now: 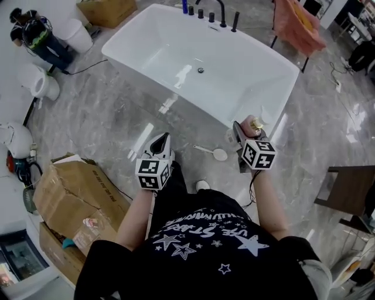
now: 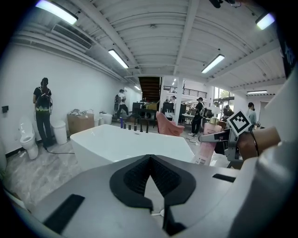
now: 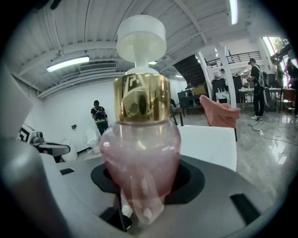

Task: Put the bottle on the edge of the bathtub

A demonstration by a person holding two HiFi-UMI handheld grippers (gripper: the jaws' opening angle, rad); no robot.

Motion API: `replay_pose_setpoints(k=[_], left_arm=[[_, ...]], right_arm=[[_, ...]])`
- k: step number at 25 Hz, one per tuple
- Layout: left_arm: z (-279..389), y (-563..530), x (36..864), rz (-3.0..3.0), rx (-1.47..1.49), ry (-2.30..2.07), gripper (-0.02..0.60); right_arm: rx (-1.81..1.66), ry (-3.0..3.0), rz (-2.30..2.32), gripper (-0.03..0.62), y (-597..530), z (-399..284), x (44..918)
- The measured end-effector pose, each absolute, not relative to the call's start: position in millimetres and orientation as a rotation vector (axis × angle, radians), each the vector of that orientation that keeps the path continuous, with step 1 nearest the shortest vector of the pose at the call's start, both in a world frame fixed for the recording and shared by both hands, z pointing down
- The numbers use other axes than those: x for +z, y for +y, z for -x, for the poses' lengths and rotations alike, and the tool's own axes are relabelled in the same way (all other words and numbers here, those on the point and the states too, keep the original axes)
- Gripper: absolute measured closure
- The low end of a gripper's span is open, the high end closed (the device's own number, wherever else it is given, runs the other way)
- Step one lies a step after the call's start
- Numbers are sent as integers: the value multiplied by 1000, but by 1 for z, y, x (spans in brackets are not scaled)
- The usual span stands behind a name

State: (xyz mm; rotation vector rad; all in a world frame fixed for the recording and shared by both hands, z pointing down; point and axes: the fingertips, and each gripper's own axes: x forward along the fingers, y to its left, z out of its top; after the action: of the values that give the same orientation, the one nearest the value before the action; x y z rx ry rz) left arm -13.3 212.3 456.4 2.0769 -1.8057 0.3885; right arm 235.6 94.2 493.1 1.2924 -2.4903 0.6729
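Pink and translucent, the pump bottle (image 3: 139, 155) fills my right gripper view, with a gold collar and a white pump head on top. The right hand-held gripper (image 3: 139, 188) is clamped on its lower body, a dark pad pressing each side, and the bottle stands upright between them. In my head view the bottle (image 1: 255, 124) is up in the air over the grey marble floor (image 1: 105, 117), just beside the near right corner of the white bathtub (image 1: 246, 70). It is not resting on the rim. My left hand-held gripper (image 1: 163, 139) is lower and to the left, pointing toward the tub's near side. In its own view the jaws are closed tip to tip, with nothing between them. Black tap fittings (image 1: 220, 14) stand on the tub's far edge, and a small white ladle (image 1: 214, 153) lies on the floor between my two grippers. A torn cardboard box (image 1: 76, 193) sits at my left.
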Motion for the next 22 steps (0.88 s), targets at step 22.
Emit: replay_pose_setpoints(k=[22], left_arm=[[191,-67,490,-2395,531,-1298,566]], right_arm=[[783,-2160,-1825,372,-89,-90,505]])
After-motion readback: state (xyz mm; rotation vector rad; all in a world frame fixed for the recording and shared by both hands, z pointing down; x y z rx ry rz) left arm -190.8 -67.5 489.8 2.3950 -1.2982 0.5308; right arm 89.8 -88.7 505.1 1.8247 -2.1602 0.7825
